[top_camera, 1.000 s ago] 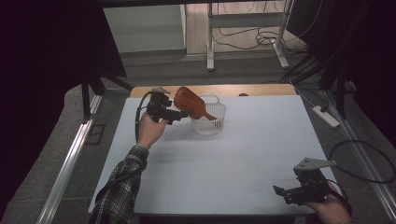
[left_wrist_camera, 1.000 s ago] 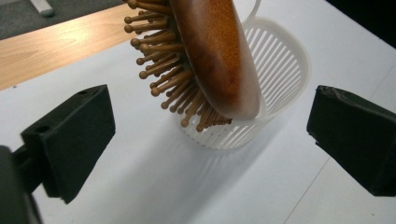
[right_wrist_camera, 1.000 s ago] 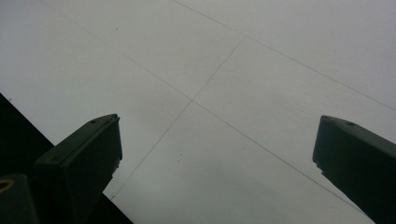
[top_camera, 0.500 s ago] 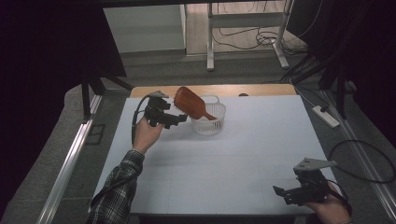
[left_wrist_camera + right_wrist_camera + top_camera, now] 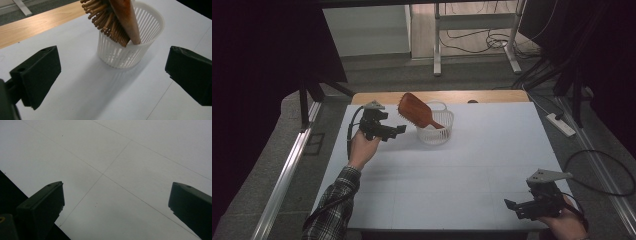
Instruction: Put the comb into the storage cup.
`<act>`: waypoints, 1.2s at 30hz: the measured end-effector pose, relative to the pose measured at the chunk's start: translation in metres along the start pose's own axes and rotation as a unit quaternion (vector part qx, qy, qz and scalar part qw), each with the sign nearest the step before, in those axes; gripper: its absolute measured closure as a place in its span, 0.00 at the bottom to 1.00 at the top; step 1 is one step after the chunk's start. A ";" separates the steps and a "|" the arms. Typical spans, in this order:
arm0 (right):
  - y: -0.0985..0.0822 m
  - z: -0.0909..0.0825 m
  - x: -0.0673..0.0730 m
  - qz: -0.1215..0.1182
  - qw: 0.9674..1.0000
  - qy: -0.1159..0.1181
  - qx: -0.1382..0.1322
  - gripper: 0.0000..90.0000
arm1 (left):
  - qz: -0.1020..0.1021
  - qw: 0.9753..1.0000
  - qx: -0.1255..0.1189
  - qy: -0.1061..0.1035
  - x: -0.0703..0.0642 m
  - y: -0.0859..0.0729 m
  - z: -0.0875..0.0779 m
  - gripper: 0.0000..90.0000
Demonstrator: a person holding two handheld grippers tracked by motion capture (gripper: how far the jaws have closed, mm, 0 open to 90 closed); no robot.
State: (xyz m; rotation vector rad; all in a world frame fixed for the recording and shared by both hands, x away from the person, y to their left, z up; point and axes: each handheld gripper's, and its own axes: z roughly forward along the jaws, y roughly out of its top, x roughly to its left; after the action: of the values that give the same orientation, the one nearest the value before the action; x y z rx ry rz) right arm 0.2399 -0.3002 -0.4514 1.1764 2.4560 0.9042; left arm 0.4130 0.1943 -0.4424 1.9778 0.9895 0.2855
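A brown wooden hairbrush (image 5: 418, 111) leans in a white slotted plastic cup (image 5: 435, 131) at the back middle of the white table, handle down inside, bristle head sticking out to the upper left. The left gripper view shows the hairbrush (image 5: 117, 18) with bristles facing me, above the cup (image 5: 125, 53). My left gripper (image 5: 398, 130) is open, just left of the cup and apart from it, nothing between its jaws. My right gripper (image 5: 513, 208) is open at the front right corner, over bare table (image 5: 120, 165).
A wooden strip (image 5: 432, 96) runs along the table's back edge. A power strip (image 5: 561, 124) lies off the right side, and cables (image 5: 492, 37) trail on the floor behind. The table's front edge shows dark (image 5: 15, 195) in the right gripper view.
My left gripper has let go of the hairbrush and drawn back to the left, away from the cup. The brush now rests in the cup. The right gripper has stayed put.
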 end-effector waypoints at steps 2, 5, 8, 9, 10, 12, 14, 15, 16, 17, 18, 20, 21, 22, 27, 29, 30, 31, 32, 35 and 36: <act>0.000 0.000 0.000 -0.001 1.000 -0.001 0.000 0.00 | 0.001 1.000 -0.005 0.003 0.000 -0.003 -0.001 0.01; 0.000 0.000 0.000 -0.001 1.000 -0.001 0.001 0.00 | -0.002 1.000 -0.012 0.000 0.001 -0.008 -0.003 0.01; 0.000 0.000 0.000 -0.002 1.000 -0.001 0.001 0.00 | -0.006 1.000 -0.013 0.000 0.001 -0.010 -0.003 0.01; 0.000 0.000 0.000 -0.002 1.000 -0.001 0.001 0.00 | -0.009 1.000 -0.016 -0.002 0.001 -0.011 -0.004 0.01; 0.000 0.000 0.001 -0.002 1.000 -0.001 0.000 0.00 | -0.012 1.000 -0.018 -0.004 0.001 -0.011 -0.004 0.01; 0.000 0.000 0.000 -0.002 1.000 -0.001 0.000 0.00 | -0.016 1.000 -0.020 -0.007 0.001 -0.012 -0.005 0.01; 0.000 0.000 0.000 -0.002 1.000 -0.001 0.000 0.00 | -0.020 1.000 -0.022 -0.009 0.000 -0.013 -0.006 0.01; 0.000 0.000 0.000 -0.003 1.000 -0.001 -0.001 0.00 | -0.020 0.999 -0.023 -0.010 0.000 -0.013 -0.006 0.01; 0.000 0.000 0.001 -0.003 1.000 -0.001 -0.001 0.00 | -0.019 0.999 -0.024 -0.009 0.000 -0.013 -0.006 0.01; 0.000 0.000 0.001 -0.004 1.000 -0.001 -0.001 0.00 | -0.018 1.000 -0.024 -0.010 -0.001 -0.013 -0.007 0.01; 0.000 0.000 0.001 -0.005 1.000 -0.001 -0.001 0.00 | -0.017 1.000 -0.023 -0.007 -0.001 -0.013 -0.007 0.01; 0.000 0.000 0.001 -0.005 1.000 -0.002 -0.001 0.00 | -0.015 1.000 -0.022 -0.003 -0.002 -0.014 -0.007 0.01; 0.000 0.000 0.001 -0.005 1.000 -0.002 -0.001 0.00 | -0.016 1.000 -0.023 -0.003 -0.002 -0.015 -0.008 0.01; 0.000 0.000 0.001 -0.005 1.000 -0.002 -0.001 0.00 | -0.016 1.000 -0.023 -0.003 -0.003 -0.015 -0.008 0.00; 0.000 -0.001 0.001 -0.005 1.000 -0.004 -0.003 0.00 | -0.017 1.000 -0.023 -0.005 -0.004 -0.016 -0.011 0.00; 0.000 -0.001 0.001 -0.006 1.000 -0.004 -0.003 0.00 | -0.017 1.000 -0.021 -0.005 -0.005 -0.017 -0.012 0.00; 0.000 -0.001 0.002 -0.006 1.000 -0.004 -0.003 0.00 | -0.018 1.000 -0.022 -0.006 -0.005 -0.018 -0.013 0.00; 0.000 -0.001 0.002 -0.007 1.000 -0.005 -0.003 0.00 | -0.018 1.000 -0.021 -0.006 -0.006 -0.018 -0.013 0.00; 0.000 -0.001 0.002 -0.007 1.000 -0.006 -0.002 0.00 | -0.018 1.000 -0.020 -0.006 -0.007 -0.018 -0.014 0.00; 0.000 -0.001 0.002 -0.007 1.000 -0.007 -0.003 0.00 | -0.016 1.000 -0.018 -0.005 -0.009 -0.019 -0.015 0.00; 0.000 -0.001 0.002 -0.007 1.000 -0.007 -0.004 0.00 | -0.016 1.000 -0.017 -0.006 -0.010 -0.020 -0.015 0.00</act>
State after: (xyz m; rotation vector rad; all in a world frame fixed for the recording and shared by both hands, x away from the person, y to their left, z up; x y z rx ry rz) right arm 0.2381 -0.2993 -0.4507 1.1571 2.4449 0.8986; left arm 0.3882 0.2024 -0.4475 1.9297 1.0014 0.2693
